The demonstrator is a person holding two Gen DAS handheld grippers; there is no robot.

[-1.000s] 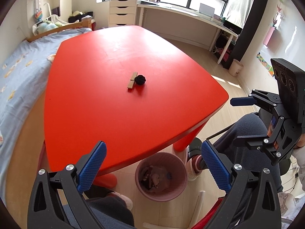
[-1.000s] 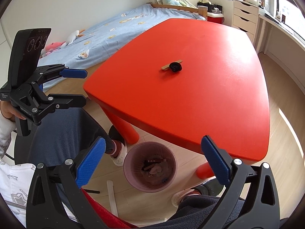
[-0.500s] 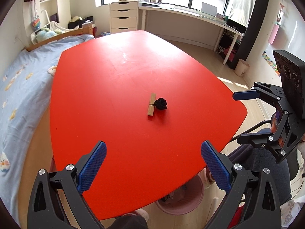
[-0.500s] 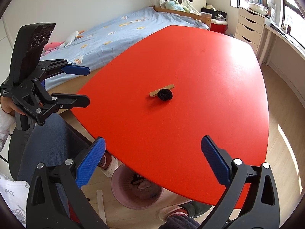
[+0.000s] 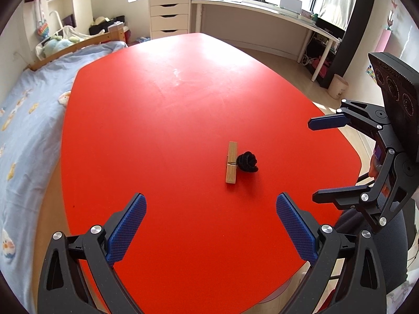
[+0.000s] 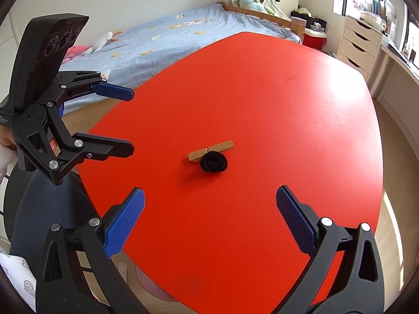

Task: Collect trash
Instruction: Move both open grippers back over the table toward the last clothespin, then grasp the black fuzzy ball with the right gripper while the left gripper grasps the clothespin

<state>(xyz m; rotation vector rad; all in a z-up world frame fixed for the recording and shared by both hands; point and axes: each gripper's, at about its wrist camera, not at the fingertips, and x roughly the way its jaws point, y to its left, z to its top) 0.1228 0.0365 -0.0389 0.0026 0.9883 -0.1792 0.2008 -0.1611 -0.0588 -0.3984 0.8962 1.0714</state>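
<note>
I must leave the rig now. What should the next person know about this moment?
Left hand-held gripper: open, empty, above the red table.
Right hand-held gripper: open, empty.
The wooden clothespin and the black coiled fuzzy wire lie side by side mid-table, untouched.
The pink bin sits under the near table edge.
Left to do: pick up both items, drop them in the bin.

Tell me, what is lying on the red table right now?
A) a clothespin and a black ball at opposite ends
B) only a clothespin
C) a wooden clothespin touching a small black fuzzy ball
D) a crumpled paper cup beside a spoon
C: the wooden clothespin lies flat on the red table with the small black fuzzy ball right against its side.
</note>
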